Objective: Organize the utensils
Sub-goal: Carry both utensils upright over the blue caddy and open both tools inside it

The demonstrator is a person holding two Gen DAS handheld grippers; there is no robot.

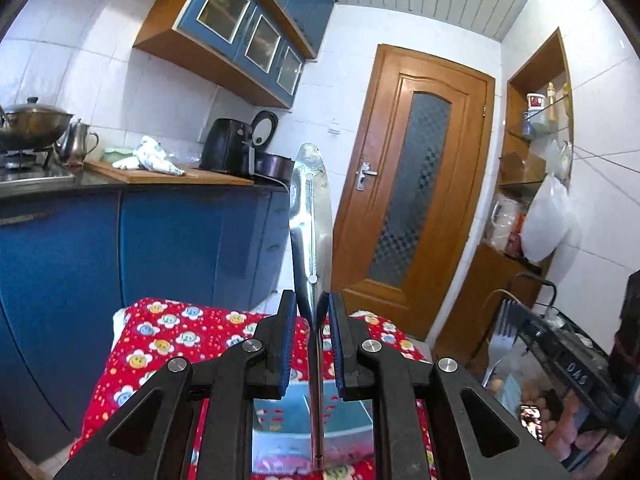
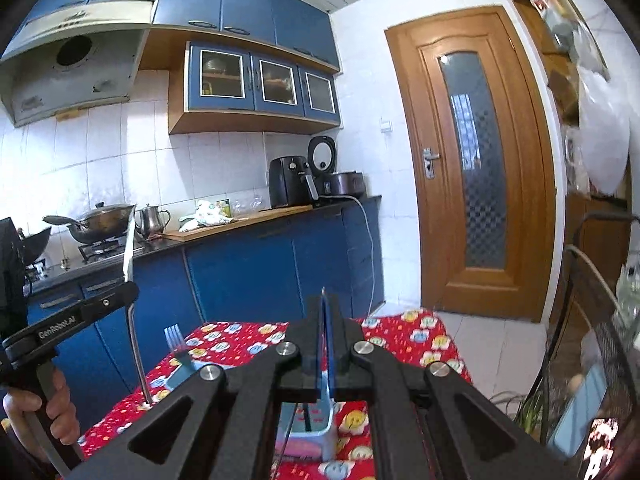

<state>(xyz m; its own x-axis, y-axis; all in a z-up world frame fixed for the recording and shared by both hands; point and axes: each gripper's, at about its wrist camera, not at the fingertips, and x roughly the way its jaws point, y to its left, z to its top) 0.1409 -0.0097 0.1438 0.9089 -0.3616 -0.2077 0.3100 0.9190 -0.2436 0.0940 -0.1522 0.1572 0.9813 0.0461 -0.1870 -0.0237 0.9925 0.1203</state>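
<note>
Left hand-held gripper [image 1: 312,312]: pads pinched on the neck of a metal spatula [image 1: 310,216]. The spatula stands near upright, blade rising above the fingertips against the wooden door [image 1: 416,200], thin handle running down between the fingers. From the right wrist view the same spatula [image 2: 130,264] passes through the left hand-held gripper [image 2: 128,292], its handle end down at the red flowered cloth [image 2: 248,340] on the table.

Right hand-held gripper [image 2: 325,308]: pads pressed together edge to edge, with nothing visibly between them.

A fork [image 2: 176,344] stands tines up in a light blue holder [image 2: 320,424] on the cloth, just below and ahead of the right hand-held gripper. The holder [image 1: 352,412] also lies directly beneath the left fingers. A thin dark rod leans in the holder; possibly another utensil, view too poor to identify.
</note>
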